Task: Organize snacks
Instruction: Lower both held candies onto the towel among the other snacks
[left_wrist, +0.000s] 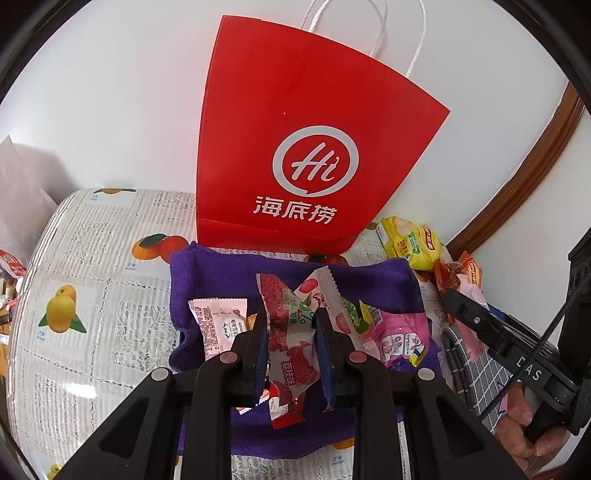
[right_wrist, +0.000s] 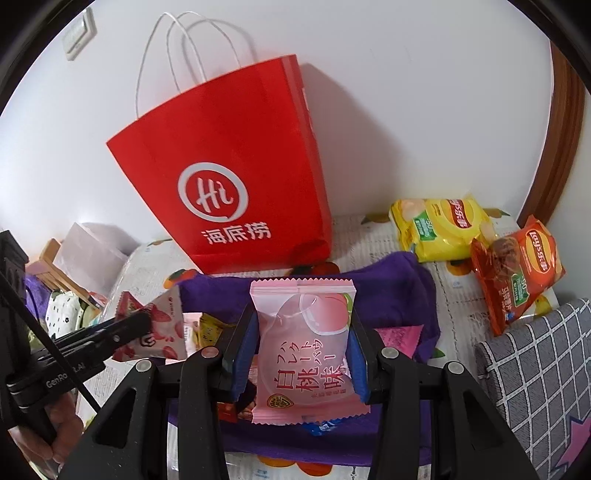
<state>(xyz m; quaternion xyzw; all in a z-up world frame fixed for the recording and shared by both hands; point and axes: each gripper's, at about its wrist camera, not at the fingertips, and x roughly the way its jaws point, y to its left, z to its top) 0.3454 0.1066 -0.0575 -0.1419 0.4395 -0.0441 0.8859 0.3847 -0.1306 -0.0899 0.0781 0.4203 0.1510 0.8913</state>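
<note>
Left tongs (left_wrist: 291, 325): closed on a red lychee-flavour sachet (left_wrist: 291, 354), long axis running along the fingers, held above the purple cloth (left_wrist: 221, 266); right tongs (right_wrist: 301, 347): closed on a pink peach-flavour packet (right_wrist: 303, 350), flat face to the camera, likewise above the cloth.

Red paper bag (right_wrist: 229, 166): upright at 12 o'clock from both tongs, against the wall, handles up; its mouth sits well above both held snacks, so, judging by the task, each would need raising before going forward. In the left view the bag stands dead ahead; in the right view slightly toward 11.

Loose snacks on the cloth: a pale wrapper (left_wrist: 218, 325) at 10 o'clock of the left tongs, a pink pack (left_wrist: 399, 336) at 2.

Yellow crisp bag (right_wrist: 439, 225) and orange crisp bag (right_wrist: 517, 269): on the desk (left_wrist: 92, 236) at 2 o'clock, near the wall; open room lies leftward.
</note>
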